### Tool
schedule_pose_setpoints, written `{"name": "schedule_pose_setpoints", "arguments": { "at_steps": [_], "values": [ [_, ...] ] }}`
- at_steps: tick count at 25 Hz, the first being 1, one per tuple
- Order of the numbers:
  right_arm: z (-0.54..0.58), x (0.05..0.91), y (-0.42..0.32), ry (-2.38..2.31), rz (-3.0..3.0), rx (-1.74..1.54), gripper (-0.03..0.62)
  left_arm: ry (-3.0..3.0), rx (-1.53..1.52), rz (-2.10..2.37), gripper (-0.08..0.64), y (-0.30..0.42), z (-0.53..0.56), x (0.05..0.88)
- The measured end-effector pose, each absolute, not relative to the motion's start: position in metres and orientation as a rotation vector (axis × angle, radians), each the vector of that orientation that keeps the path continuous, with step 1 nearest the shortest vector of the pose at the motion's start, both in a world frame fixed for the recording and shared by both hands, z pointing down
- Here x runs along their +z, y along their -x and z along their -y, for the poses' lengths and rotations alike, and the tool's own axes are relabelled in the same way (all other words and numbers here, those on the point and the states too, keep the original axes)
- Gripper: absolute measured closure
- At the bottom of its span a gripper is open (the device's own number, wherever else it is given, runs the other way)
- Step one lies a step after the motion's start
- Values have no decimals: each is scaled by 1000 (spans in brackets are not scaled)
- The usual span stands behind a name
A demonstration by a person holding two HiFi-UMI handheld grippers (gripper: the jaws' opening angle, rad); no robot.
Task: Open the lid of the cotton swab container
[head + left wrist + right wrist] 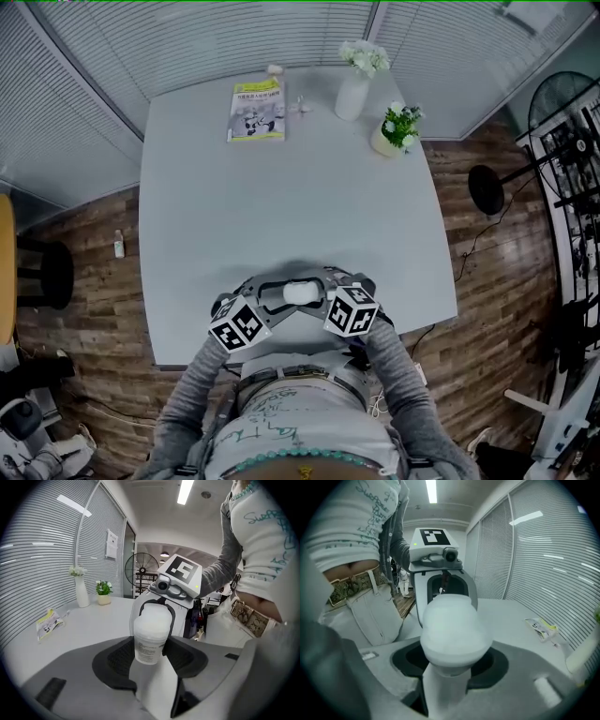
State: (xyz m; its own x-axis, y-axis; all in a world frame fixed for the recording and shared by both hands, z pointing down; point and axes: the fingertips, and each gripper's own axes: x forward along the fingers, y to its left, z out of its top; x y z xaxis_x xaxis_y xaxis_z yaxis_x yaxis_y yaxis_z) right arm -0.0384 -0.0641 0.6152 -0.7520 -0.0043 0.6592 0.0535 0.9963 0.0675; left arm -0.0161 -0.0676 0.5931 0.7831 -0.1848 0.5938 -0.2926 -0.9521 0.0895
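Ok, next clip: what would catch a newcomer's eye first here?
The white cotton swab container, clamped end to end between the left gripper and the right gripper, at the near edge of the grey table, close to the person's body. Otherwise only a booklet, a white vase and a small potted plant line the far edge.

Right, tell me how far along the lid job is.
Done: the cotton swab container is picked up and held above the table. In hand: the left gripper clamps its labelled end and the right gripper clamps the lid end. Left: the lid looks shut, with no gap showing, so pulling it off remains.
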Motion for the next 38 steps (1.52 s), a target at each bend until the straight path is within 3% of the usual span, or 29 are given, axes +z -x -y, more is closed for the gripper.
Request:
{"name": "schedule_pose_setpoints", "arguments": {
  "at_steps": [20,38],
  "values": [
    [31,534,49,117,2504,-178,377,-2848,868,449,354,27,35,513],
    [21,518,51,94,2534,-176,383,-2984,770,515,319,40,25,471]
  ]
}}
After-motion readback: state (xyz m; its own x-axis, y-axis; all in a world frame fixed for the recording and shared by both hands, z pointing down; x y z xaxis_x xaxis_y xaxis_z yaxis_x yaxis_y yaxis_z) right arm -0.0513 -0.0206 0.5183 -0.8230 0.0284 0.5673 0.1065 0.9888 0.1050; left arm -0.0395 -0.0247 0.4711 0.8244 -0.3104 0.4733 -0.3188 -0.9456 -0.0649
